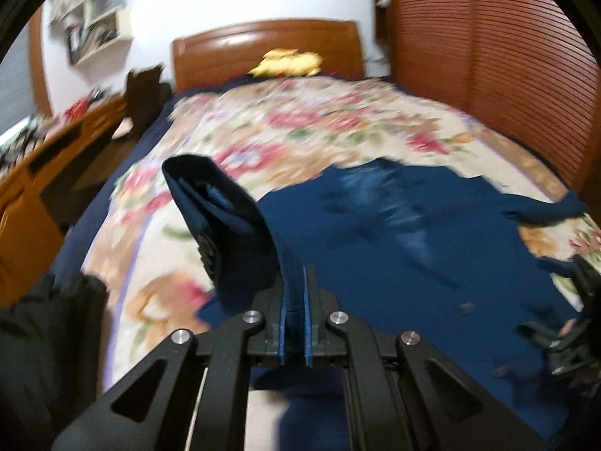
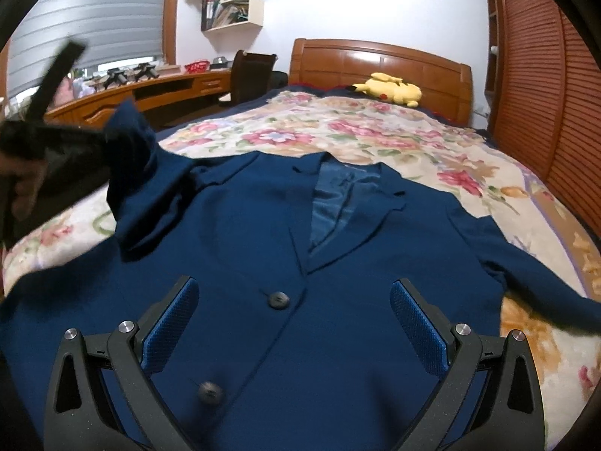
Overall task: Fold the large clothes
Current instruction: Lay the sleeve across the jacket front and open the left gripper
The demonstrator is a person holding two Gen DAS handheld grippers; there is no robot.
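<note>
A navy blue blazer (image 2: 240,233) lies face up on the floral bedspread (image 2: 338,131), with its lapels and two buttons showing. My left gripper (image 1: 295,293) is shut on the blazer's left sleeve (image 1: 221,214) and holds the cuff end lifted off the bed. The same gripper shows in the right wrist view (image 2: 75,158) at the left, with the sleeve (image 2: 139,173) raised. My right gripper (image 2: 295,323) is open and empty, hovering over the blazer's lower front by the buttons. The blazer's right sleeve (image 2: 544,285) lies stretched out to the right.
A wooden headboard (image 2: 379,64) with a yellow plush toy (image 2: 394,90) is at the far end of the bed. A wooden desk (image 2: 150,90) and a dark chair (image 2: 251,71) stand at the left. A slatted wooden wardrobe (image 2: 544,86) runs along the right.
</note>
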